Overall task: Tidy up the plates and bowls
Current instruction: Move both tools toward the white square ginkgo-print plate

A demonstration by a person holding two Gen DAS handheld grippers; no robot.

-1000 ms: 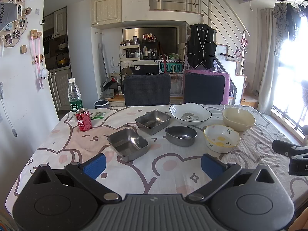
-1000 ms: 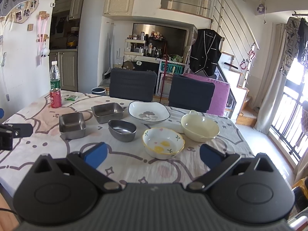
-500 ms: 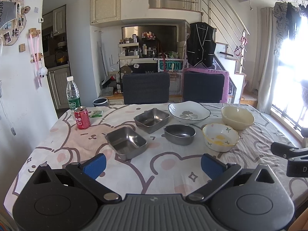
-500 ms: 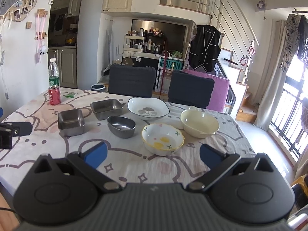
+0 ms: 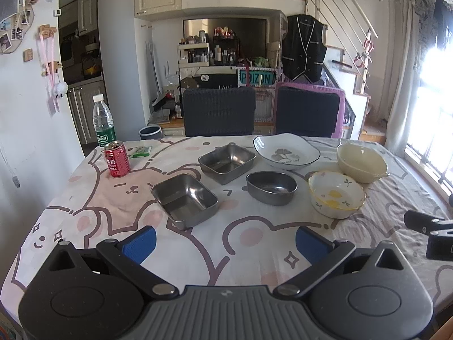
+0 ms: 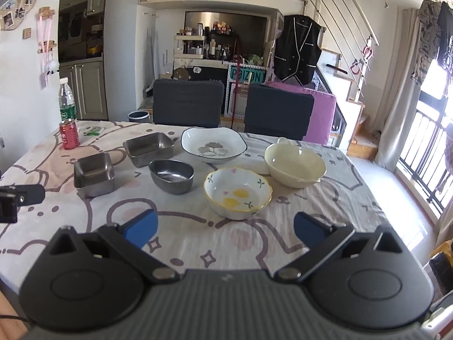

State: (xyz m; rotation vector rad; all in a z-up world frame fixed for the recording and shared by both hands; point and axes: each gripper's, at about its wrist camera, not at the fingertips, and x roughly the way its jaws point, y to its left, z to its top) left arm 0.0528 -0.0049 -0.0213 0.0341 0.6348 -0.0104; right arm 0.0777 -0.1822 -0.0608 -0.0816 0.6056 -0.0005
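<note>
Both grippers, left gripper and right gripper, are hovering spread and empty over the worktop, facing the bowls.

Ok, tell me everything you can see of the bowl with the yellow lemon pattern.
The lemon bowl is a glossy white bowl, ceramic by its look, with a wavy yellow-edged rim, yellow lemon shapes inside and small dark leaf sprigs on its wall. It looks empty and sits upright on the cartoon-print tablecloth. The cream bowl sits just behind it to the right, the oval steel bowl to its left. Neither tool touches it.
</note>
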